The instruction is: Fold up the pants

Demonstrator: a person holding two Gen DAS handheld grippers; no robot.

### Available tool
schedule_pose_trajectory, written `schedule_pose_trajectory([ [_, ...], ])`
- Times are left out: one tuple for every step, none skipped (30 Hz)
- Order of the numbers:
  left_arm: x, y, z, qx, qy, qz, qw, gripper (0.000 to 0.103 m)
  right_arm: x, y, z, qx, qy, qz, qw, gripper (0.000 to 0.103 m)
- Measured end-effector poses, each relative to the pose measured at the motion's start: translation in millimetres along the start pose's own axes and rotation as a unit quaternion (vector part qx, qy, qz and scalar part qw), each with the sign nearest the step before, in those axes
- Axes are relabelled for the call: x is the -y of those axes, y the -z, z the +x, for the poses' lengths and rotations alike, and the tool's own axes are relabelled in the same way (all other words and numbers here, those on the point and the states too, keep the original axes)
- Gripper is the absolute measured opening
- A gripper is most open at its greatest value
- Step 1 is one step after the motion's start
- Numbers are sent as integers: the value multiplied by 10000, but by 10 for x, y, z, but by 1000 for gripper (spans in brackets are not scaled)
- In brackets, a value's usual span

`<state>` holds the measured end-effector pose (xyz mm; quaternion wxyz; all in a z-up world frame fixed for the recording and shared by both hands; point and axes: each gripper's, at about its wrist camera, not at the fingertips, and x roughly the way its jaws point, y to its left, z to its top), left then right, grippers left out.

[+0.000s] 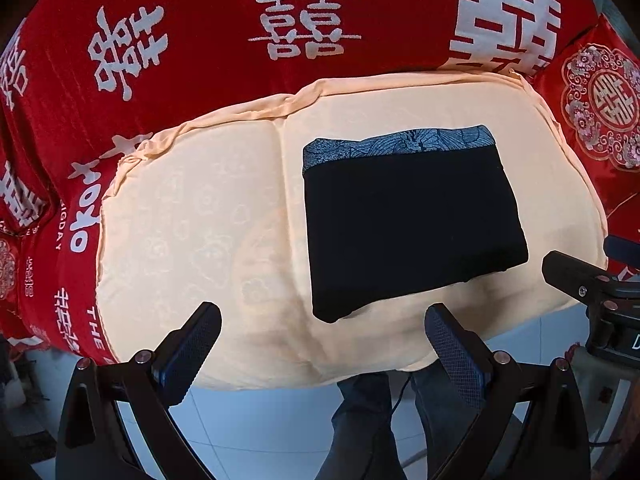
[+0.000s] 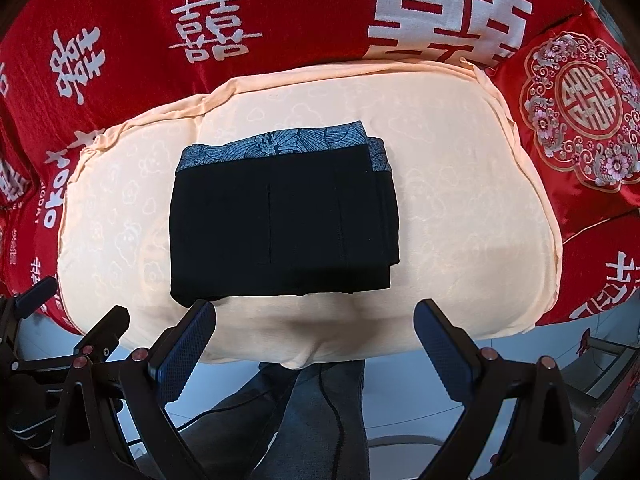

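Black pants [image 1: 412, 224] lie folded into a compact rectangle on a cream cushion [image 1: 192, 216], their blue patterned waistband along the far edge. In the right wrist view the pants [image 2: 280, 220] sit centred on the cushion [image 2: 460, 220], stacked layers showing at their right side. My left gripper [image 1: 322, 334] hovers open over the cushion's near edge, empty, a little short of the pants' near left corner. My right gripper [image 2: 314, 330] is open and empty too, its left fingertip close to the pants' near edge.
A red blanket [image 1: 224, 40] with white characters surrounds the cushion. A red embroidered pillow [image 2: 580, 108] lies at the right. Below the cushion's front edge are a person's legs in jeans [image 2: 320, 408], a dark cable and pale floor tiles. The other gripper [image 1: 592, 284] shows at the right edge.
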<state>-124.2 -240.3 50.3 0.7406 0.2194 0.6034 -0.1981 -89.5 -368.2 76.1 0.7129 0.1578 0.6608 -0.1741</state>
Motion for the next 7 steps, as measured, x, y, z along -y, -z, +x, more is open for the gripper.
schedule_pose_trajectory([
  [5,3,-5,28,-18,10,10000,102,0,1,0,-1,-2,3,10000,100],
  [5,9,-12,63,-38,32,10000,102,1,2,0,0,-5,8,10000,100],
  [-9,8,-18,86,-44,65,9999,102,-1,3,0,-1,-5,12,10000,100],
  [-11,7,-26,110,-43,87,9999,102,-2,2,1,-4,-1,10,10000,100],
  [-12,7,-32,122,-27,101,9999,102,-2,1,0,-4,2,8,10000,100],
  [-21,4,-33,123,-16,116,9999,102,-7,1,0,-6,6,7,10000,100],
  [-23,6,-32,119,-15,118,9999,102,-9,1,-1,-3,9,5,10000,100],
])
